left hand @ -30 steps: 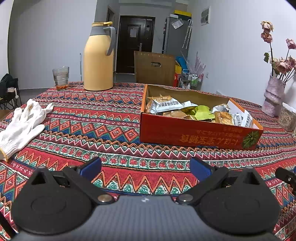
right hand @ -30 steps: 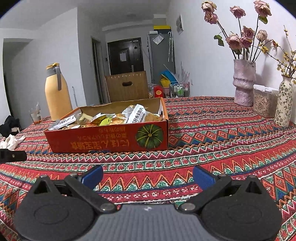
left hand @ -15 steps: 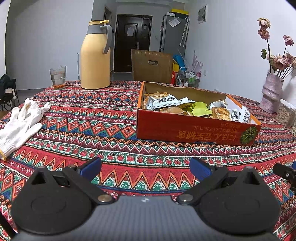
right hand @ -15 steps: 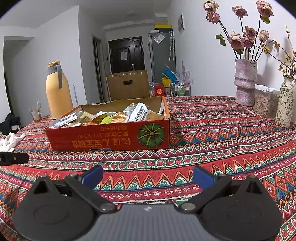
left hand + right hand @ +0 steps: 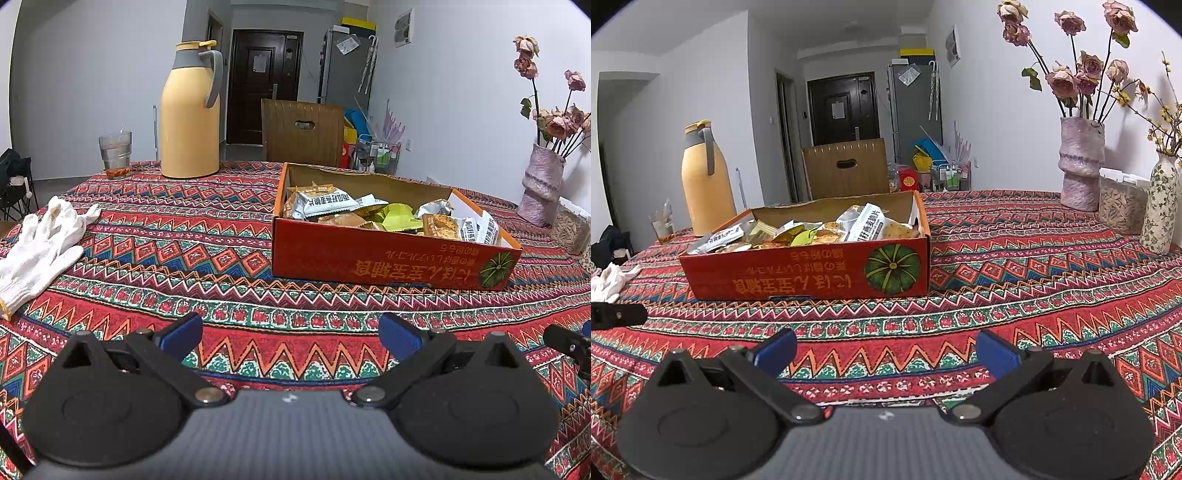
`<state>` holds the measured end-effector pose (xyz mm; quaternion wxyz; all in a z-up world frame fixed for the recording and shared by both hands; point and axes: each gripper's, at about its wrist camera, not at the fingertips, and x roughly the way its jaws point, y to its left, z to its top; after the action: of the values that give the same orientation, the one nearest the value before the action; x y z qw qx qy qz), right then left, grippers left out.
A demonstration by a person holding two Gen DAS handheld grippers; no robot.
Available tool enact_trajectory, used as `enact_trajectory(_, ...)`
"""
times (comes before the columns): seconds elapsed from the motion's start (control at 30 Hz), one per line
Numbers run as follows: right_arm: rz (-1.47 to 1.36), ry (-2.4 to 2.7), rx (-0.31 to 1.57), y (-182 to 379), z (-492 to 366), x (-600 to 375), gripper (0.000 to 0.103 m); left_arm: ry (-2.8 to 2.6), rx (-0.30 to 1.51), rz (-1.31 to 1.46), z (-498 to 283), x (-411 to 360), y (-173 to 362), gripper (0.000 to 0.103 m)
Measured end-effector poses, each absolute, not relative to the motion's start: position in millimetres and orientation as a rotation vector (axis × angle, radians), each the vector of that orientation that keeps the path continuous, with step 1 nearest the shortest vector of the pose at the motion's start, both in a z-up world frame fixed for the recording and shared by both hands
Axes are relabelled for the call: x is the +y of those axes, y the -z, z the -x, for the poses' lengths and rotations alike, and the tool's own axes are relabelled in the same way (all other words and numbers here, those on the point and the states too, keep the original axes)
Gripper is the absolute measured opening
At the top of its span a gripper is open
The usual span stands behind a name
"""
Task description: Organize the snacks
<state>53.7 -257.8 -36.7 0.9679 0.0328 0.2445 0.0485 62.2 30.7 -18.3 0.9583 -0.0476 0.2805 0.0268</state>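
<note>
An orange-red cardboard box (image 5: 391,258) (image 5: 812,275) with a pumpkin picture stands on the patterned tablecloth. Several snack packets (image 5: 325,201) (image 5: 866,223) lie loose inside it, white, yellow-green and brown ones. My left gripper (image 5: 290,334) is open, low over the cloth, short of the box and to its left. My right gripper (image 5: 884,349) is open too, in front of the box's near long side. Nothing is between either pair of blue fingertips. The right gripper's tip (image 5: 565,341) shows at the left wrist view's right edge, the left gripper's tip (image 5: 617,315) at the right wrist view's left edge.
A yellow thermos jug (image 5: 190,110) and a glass (image 5: 114,153) stand at the far left. White gloves (image 5: 40,243) lie on the left. Vases with dried roses (image 5: 1080,166) (image 5: 1161,206) and a clear jar (image 5: 1121,201) stand at the right. A wooden chair back (image 5: 303,131) is behind the table.
Both grippers have risen a little and drawn slightly back, so the box sits lower and smaller in both views. Their jaws have stayed open.
</note>
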Motion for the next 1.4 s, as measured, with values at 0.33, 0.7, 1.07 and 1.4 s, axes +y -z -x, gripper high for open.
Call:
enact_trajectory(0.33, -0.065, -0.099, 0.493, 37.1, -54.5, -258.1, 0.103, -0.05, 0.564, 0.094, -61.8, 29.8, 17.1, 0.103)
enact_trajectory(0.7, -0.063, -0.103, 0.491, 37.0, -54.8, -257.8, 0.103, -0.063, 0.552, 0.09, -58.8, 29.6, 14.6, 0.103)
enact_trajectory(1.07, -0.061, -0.105, 0.492, 36.8, -54.6, -256.1, 0.103, -0.051, 0.557, 0.093, -57.7, 29.3, 14.8, 0.103)
enact_trajectory(1.4, -0.062, -0.104, 0.494, 36.8, -54.3, -255.4, 0.103, -0.021, 0.547, 0.094, -54.7, 27.5, 14.1, 0.103)
